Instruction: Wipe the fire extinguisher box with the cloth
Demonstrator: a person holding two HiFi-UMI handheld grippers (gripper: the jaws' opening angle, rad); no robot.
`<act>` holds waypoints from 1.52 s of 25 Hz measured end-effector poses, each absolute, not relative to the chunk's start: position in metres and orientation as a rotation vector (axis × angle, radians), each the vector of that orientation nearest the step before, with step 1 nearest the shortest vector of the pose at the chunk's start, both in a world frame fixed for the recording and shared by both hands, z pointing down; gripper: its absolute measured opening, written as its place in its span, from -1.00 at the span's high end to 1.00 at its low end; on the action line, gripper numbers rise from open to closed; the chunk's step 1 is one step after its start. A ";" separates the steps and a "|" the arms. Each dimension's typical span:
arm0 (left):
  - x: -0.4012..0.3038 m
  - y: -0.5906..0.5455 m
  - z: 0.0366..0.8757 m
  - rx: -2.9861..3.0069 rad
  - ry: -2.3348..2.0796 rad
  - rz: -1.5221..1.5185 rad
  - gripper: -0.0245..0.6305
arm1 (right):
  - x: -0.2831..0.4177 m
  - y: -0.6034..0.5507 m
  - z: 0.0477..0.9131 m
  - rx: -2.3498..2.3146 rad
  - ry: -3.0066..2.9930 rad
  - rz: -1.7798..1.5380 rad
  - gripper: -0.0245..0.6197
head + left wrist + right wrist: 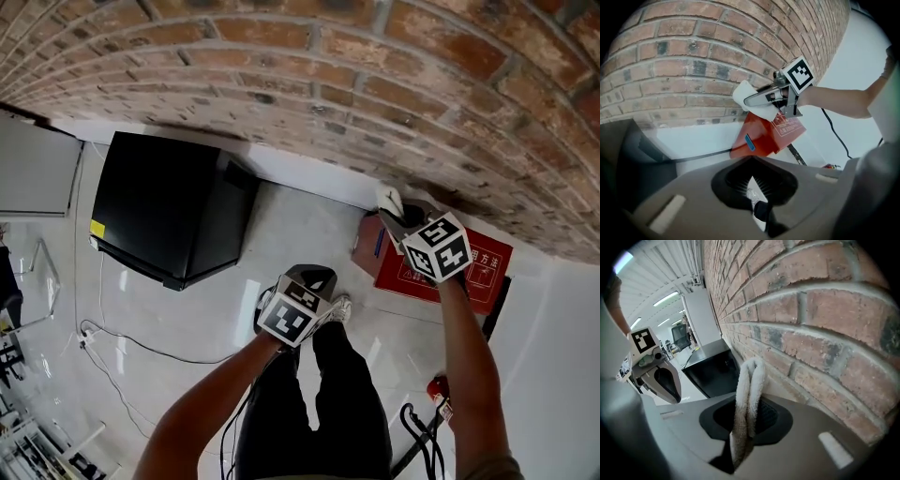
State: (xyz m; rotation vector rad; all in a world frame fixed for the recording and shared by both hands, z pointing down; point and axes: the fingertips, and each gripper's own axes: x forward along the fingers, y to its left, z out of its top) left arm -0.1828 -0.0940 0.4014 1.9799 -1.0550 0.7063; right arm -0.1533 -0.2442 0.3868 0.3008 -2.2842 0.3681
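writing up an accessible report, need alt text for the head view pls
Seen from above, the person's right claw holds a white cloth close to a red fire extinguisher box at the foot of a brick wall. The left claw hangs empty over the white floor, to the right of a black cabinet.

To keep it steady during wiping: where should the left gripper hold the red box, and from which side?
Probably the near top edge, from the floor side: the red box stands against the brick wall, and the cloth is over its wall-side corner.
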 end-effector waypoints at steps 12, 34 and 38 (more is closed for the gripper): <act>-0.250 -0.127 0.323 2.157 -1.048 0.398 0.78 | -0.211 -0.162 0.315 0.288 -2.548 0.332 0.67; -0.239 -0.034 0.303 2.122 -0.487 0.175 -0.21 | -0.230 0.007 0.292 0.065 -2.658 0.544 0.69; -0.227 -0.028 0.294 2.127 -0.432 0.139 -0.21 | -0.232 0.019 0.284 0.058 -2.692 0.586 0.69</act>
